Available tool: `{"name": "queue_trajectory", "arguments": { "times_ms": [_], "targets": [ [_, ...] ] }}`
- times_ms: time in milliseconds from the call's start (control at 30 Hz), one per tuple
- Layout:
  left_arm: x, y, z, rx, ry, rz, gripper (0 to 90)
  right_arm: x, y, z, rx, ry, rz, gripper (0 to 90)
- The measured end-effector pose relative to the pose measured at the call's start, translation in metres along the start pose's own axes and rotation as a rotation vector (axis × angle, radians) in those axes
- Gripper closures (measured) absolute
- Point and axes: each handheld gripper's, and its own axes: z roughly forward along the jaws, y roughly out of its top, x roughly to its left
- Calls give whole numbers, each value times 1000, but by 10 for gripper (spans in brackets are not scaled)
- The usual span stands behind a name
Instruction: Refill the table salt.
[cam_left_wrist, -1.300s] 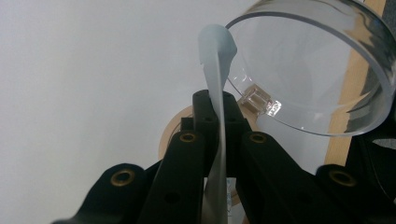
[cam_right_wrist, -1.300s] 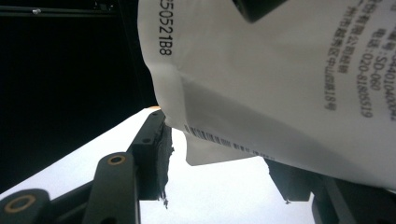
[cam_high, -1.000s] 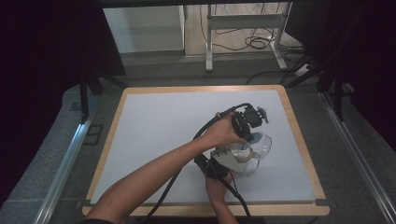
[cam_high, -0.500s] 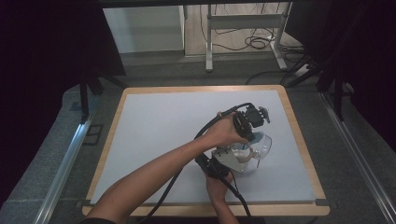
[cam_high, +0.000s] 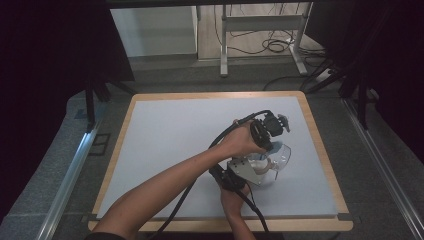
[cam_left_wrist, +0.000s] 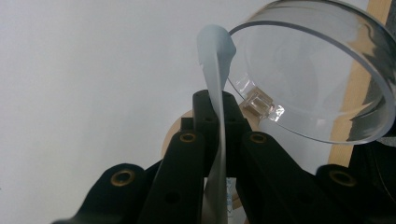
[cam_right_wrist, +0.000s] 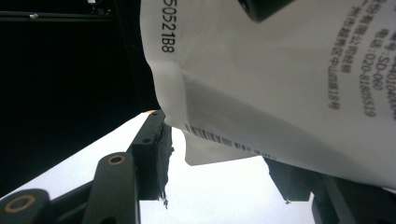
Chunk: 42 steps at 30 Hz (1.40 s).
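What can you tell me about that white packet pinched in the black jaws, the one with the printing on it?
The packet is a thin, flat white pouch, like paper or film, printed with a barcode, a code and small text. In the left gripper view it stands edge-on, clamped between the closed jaws of the left gripper, its torn-looking top bent toward the rim of a clear round container. In the right gripper view it hangs over the white table.

Packet (cam_left_wrist: 215, 93) (edge-on) just left of beaker (cam_left_wrist: 317, 74) on table (cam_high: 165, 145).

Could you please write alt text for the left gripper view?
The left gripper is shut on a thin pale packet seen edge-on, its top curling beside the rim of a tilted clear plastic container over a white table.
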Motion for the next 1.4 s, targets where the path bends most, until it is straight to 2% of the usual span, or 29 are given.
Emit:
{"name": "queue_trajectory", "arguments": {
  "times_ms": [600,1000,1100,1200,1400],
  "targets": [
    [1,-5,0,-26,-17,-15,896,-1,-3,-1,17,12,-15,457],
    [10,-26,-7,-133,-67,-63,895,-2,-13,-4,70,50,-62,451],
    [12,-32,-12,-164,-76,-82,895,-2,-16,-5,87,54,-60,446],
    [15,-38,-15,-193,-90,-95,895,-4,-21,-7,103,53,-78,439],
    [16,-46,-19,-233,-102,-103,895,-5,-25,-11,123,52,-100,434]
  ]
}}
